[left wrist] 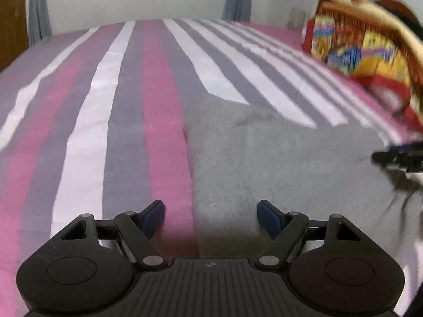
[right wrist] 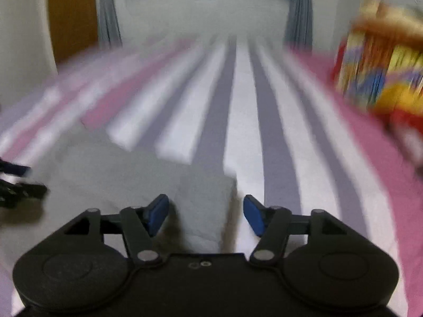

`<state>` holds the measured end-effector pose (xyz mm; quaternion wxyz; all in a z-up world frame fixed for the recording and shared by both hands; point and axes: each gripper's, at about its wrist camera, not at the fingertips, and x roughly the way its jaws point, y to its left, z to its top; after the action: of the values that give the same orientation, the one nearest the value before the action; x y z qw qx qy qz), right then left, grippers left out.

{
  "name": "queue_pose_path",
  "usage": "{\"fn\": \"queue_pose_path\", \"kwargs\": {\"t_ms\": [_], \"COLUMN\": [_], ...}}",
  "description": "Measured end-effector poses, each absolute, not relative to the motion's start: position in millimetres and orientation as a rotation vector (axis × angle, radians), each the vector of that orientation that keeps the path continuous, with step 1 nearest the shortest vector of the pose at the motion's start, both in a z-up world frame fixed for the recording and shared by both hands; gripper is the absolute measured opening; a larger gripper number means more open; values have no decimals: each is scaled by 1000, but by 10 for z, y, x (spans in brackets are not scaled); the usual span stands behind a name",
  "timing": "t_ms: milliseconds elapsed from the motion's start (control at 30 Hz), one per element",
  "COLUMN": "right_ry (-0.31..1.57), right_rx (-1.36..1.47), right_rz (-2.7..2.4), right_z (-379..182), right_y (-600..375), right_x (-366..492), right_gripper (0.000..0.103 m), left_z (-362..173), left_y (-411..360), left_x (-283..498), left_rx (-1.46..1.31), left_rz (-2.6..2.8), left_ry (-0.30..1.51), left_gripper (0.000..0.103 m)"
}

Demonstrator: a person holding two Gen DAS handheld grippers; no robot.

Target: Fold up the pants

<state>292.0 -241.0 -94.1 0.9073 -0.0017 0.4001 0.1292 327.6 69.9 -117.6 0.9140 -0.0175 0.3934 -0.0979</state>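
Two handheld grippers hover low over a bed (left wrist: 127, 111) covered in pink, grey and white stripes, where grey pants (left wrist: 277, 158) lie spread out flat. Seen from the left wrist, the left gripper (left wrist: 211, 216) has its blue fingers (left wrist: 154, 218) spread wide and empty, straddling the left edge of the pants, with striped sheet under one finger and grey cloth under the other. Seen from the right wrist, the right gripper (right wrist: 206, 215) is likewise wide open and holding nothing, its fingers (right wrist: 253, 218) either side of a narrower strip of the pants (right wrist: 132, 169), probably a leg end or a folded corner, though motion blur makes that hard to confirm. A brightly patterned red and yellow blanket (left wrist: 364, 45) is heaped on the far right of the bed. Risks from here: closing on the left edge could pinch the bedsheet together with the pants and drag both; the soft cloth could slip from a shallow grip; uneven lifting by the two sides would skew the fold; and a wide swing could catch the blanket.
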Motion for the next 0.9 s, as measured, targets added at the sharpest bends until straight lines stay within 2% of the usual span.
{"fn": "queue_pose_path", "kwargs": {"t_ms": [100, 200, 300, 533, 567, 600, 667, 700, 800, 900], "right_ry": [744, 736, 783, 882, 878, 877, 861, 830, 757, 869], "right_rx": [290, 546, 637, 703, 709, 732, 717, 693, 710, 700], "right_rz": [297, 319, 351, 480, 486, 497, 521, 530, 549, 460], "right_z": [-869, -1027, -1244, -1527, -1546, -1553, -1475, -1392, -1252, -1649], "right_y": [-2867, -3329, -3479, -3283, -3270, -3291, -3271, -3262, -3347, -3377], "right_x": [2734, 2535, 2454, 2675, 2715, 2765, 2793, 2761, 2656, 2750], "right_gripper": [59, 53, 53, 57, 55, 48, 27, 24, 23, 25], "left_z": [-1149, -1212, -1304, -1451, -1454, -1469, -1469, -1453, -1443, -1442], "left_y": [850, 1121, 1325, 1312, 1311, 1317, 1311, 1292, 1254, 1238], "left_x": [3033, 2812, 2748, 2721, 2704, 2710, 2691, 2684, 2661, 2687], "left_rx": [-37, -123, -252, -316, -325, -333, -331, -324, -286, -294], "left_rz": [-191, -202, -196, -189, -187, -187, -186, -187, -199, -203], "left_ry": [741, 689, 704, 728, 731, 734, 739, 740, 741, 746], "left_gripper": [77, 77, 77, 78, 78, 80, 80, 80, 82, 88]}}
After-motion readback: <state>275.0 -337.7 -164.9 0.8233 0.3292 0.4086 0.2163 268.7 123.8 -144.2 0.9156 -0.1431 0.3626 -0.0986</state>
